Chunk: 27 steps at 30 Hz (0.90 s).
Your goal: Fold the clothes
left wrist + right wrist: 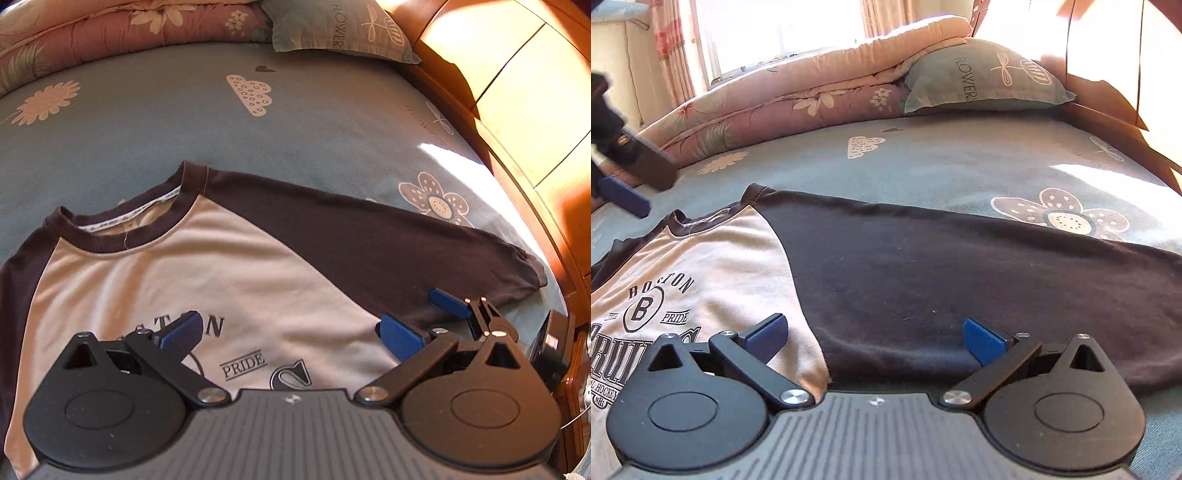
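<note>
A T-shirt (229,273) with a cream body, dark brown raglan sleeves and a "BOSTON" print lies flat, face up, on the blue bed sheet (155,122). My left gripper (291,336) stands open just above the printed chest, with nothing between its blue pads. The shirt's right sleeve (960,273) stretches out to the right. Over the seam where cream body meets dark sleeve, my right gripper (875,338) is open and holds nothing. The right gripper (461,310) also shows at the sleeve's lower edge in the left wrist view. The left gripper (642,184) appears at the far left near the collar (701,221).
A folded floral quilt (798,92) and a grey-blue pillow (986,77) lie at the head of the bed. A wooden headboard (517,110) runs along the right side. A bright window with curtains (672,48) is behind the quilt.
</note>
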### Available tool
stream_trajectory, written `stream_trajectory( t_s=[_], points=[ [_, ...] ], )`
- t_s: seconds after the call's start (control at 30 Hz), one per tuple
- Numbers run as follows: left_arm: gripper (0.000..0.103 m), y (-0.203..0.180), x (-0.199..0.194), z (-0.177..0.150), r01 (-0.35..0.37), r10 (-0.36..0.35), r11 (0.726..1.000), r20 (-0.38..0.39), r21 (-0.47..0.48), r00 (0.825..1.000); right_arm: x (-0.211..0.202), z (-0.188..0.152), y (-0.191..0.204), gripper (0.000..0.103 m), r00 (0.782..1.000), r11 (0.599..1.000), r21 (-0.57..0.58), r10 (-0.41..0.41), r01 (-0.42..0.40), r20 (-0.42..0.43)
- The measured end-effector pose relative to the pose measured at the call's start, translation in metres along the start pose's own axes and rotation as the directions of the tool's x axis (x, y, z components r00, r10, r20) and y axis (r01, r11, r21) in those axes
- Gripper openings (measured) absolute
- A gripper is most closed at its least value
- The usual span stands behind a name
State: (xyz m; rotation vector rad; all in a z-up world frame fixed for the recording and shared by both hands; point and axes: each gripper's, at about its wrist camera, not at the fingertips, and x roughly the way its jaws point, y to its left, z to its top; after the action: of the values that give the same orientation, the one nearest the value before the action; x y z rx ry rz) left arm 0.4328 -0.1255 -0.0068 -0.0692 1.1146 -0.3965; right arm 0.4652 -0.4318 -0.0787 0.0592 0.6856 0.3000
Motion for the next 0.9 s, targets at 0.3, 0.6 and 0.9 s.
stream_trajectory(
  t_s=[0.3,0.6,0.9],
  points=[
    [0.102,-0.001,0.023,-0.138,-0.071,0.072,0.997,-0.02,0.038,0.997,-0.025,0.001,-0.008,0.103,0.998,0.998,-0.034,-0.058,0.059,0.027],
    [0.102,-0.041,-0.028,-0.242,-0.178,0.174,0.966,0.037,0.187,0.984,-0.06,0.011,-0.007,0.103,0.991,0.991,0.023,0.13,-0.131,0.032],
    [0.102,-0.017,-0.057,-0.291,-0.138,0.139,0.99,0.061,-0.009,0.988,-0.017,0.012,0.034,0.103,0.889,0.878,0.247,0.444,-0.409,-0.11]
  ],
)
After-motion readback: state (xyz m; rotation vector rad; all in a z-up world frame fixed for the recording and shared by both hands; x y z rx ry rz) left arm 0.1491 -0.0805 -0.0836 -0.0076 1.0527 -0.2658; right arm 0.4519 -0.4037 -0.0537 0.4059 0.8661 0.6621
